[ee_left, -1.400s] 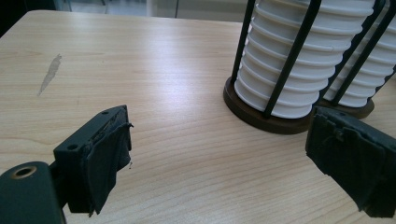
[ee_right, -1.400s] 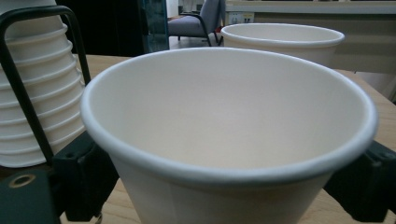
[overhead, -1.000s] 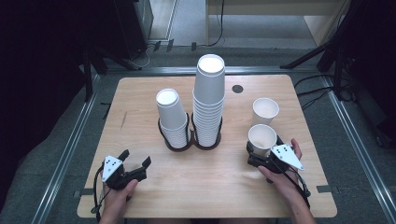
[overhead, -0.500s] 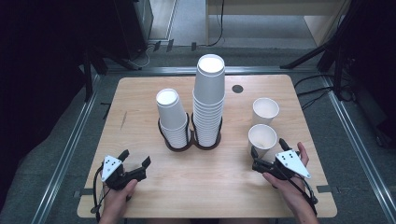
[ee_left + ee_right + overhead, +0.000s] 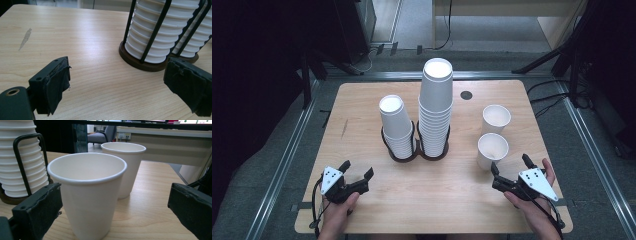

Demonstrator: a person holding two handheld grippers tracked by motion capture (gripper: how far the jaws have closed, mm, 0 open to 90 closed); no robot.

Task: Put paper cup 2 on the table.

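Now the right tongs (image 5: 510, 171) have backed off the near cup (image 5: 492, 150).

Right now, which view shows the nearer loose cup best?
The right gripper view: the nearer loose cup stands close and upright, apart from both open jaws. The high view shows it small, just ahead of the right gripper.

- Near paper cup (image 5: 492, 150): white, upright, mouth open and empty, rolled rim. Stands on the wooden table at about 4 o'clock from the table's centre, free-standing.
- In the right gripper view the same cup (image 5: 87, 192) stands close in front, left of centre.
- Far paper cup (image 5: 496, 119): white, upright, empty, same make. Stands at 12 o'clock from the near cup, just beside it; whether they touch is unclear.
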